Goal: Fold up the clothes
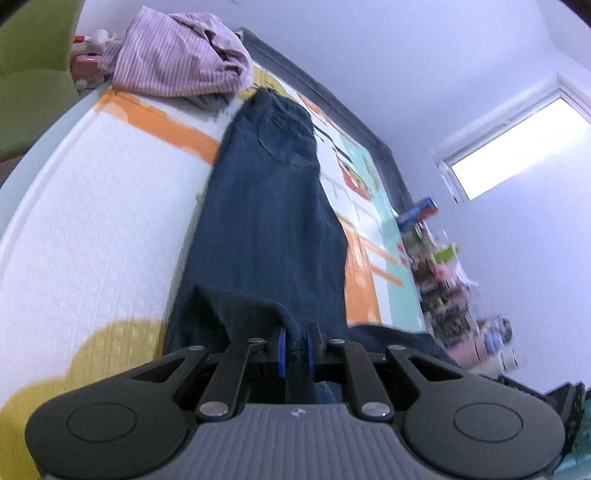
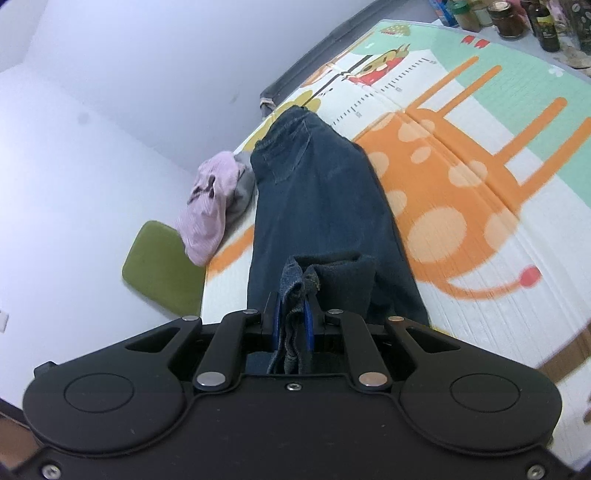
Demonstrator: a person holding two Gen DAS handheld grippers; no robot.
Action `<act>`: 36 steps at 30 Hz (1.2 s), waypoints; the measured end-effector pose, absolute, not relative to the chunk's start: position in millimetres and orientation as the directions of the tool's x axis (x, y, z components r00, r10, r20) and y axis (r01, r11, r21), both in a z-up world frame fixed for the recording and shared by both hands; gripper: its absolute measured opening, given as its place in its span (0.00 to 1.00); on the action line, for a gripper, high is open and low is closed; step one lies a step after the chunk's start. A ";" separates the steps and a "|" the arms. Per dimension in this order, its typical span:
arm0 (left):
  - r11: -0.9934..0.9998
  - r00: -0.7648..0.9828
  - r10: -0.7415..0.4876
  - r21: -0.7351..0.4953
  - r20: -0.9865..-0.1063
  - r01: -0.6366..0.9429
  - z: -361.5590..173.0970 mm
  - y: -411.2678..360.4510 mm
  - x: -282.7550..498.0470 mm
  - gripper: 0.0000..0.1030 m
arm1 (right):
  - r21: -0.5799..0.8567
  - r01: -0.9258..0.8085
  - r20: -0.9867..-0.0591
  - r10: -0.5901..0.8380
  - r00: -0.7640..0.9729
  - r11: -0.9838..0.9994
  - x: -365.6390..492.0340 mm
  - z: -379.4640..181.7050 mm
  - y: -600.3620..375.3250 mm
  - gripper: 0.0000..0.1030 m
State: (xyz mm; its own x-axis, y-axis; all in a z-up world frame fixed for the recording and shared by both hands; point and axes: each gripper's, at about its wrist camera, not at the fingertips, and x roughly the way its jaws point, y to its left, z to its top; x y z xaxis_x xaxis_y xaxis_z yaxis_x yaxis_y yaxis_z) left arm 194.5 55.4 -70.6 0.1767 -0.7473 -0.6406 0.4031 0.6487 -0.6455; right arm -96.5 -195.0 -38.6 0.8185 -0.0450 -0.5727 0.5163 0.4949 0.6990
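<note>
We see our left gripper (image 1: 295, 345) clenched on the hem of the jeans (image 1: 266, 206), its blue pads (image 1: 282, 350) pressed against a rolled edge of dark denim. The gripper tilts downward and looks along the length of the jeans. Our right gripper (image 2: 291, 325) is likewise clenched on the jeans (image 2: 314, 192), with a bunched, paler fold of hem pinched between its pads (image 2: 275, 321) and hanging back toward the body of the gripper. It too points down at a slant along the trouser legs.

From both grippers the jeans run away from us in one long narrow band, lifted at the near end and lying flat on the play mat (image 1: 92, 221) further out, with the waist and back pocket at the far end. The mat (image 2: 461, 177) covers the surface that carries the clothes and shows an orange spotted animal, a ruler strip and green patches.

Near the far left corner of the mat, just beside the waist of the jeans, lies a crumpled striped pink garment (image 1: 181, 59) over a bit of grey cloth. A green cushion (image 2: 162, 266) sits off the left edge of the mat. Jars and bottles (image 2: 509, 18) crowd beyond the far right edge.
</note>
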 end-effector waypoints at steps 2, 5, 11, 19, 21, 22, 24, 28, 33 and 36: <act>0.659 0.189 -0.741 -0.643 -0.644 0.391 -74.3 48.7 203.8 0.12 | 0.701 0.518 -0.577 -0.036 0.816 0.491 -82.8 -43.5 -207.3 0.12; 0.680 0.206 -0.726 -0.643 -0.656 0.352 -80.8 41.4 215.4 0.12 | 0.708 0.510 -0.579 -0.013 0.815 0.489 -63.1 -53.1 -225.1 0.12; 0.734 0.243 -0.678 -0.620 -0.693 0.278 -93.9 25.6 232.5 0.12 | 0.732 0.483 -0.576 0.057 0.815 0.481 -20.0 -70.9 -258.9 0.12; 0.788 0.271 -0.616 -0.579 -0.740 0.209 -104.3 9.4 259.5 0.14 | 0.747 0.496 -0.591 0.099 0.801 0.442 28.3 -97.4 -293.7 0.12; 0.799 0.271 -0.601 -0.566 -0.752 0.201 -106.7 5.5 267.5 0.14 | 0.744 0.509 -0.597 0.089 0.797 0.432 36.5 -102.3 -300.1 0.12; 0.806 0.273 -0.592 -0.557 -0.758 0.201 -107.6 3.8 270.8 0.14 | 0.743 0.516 -0.601 0.084 0.795 0.427 40.5 -104.6 -303.1 0.12; 0.815 0.276 -0.579 -0.539 -0.767 0.212 -107.7 0.7 277.0 0.14 | 0.736 0.526 -0.610 0.080 0.788 0.427 49.5 -108.1 -307.5 0.12; 0.819 0.271 -0.570 -0.512 -0.776 0.259 -104.7 -2.9 286.0 0.22 | 0.715 0.550 -0.638 0.082 0.765 0.432 69.9 -116.5 -312.0 0.13; 0.807 0.241 -0.576 -0.497 -0.781 0.321 -100.2 -6.1 297.6 0.30 | 0.693 0.595 -0.665 0.041 0.746 0.407 75.6 -116.9 -312.8 0.22; 0.791 0.229 -0.586 -0.487 -0.777 0.370 -94.9 -9.7 299.8 0.37 | 0.673 0.597 -0.661 -0.005 0.750 0.437 73.0 -102.8 -310.8 0.26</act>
State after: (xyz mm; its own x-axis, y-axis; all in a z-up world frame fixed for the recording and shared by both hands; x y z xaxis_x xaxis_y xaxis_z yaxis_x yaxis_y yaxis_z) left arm 299.8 -9.7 -94.9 0.2289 -0.5862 -0.7772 0.3703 0.7908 -0.4874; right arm 73.0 -310.8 -102.8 0.7501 -0.0054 -0.6613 0.5965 0.4372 0.6730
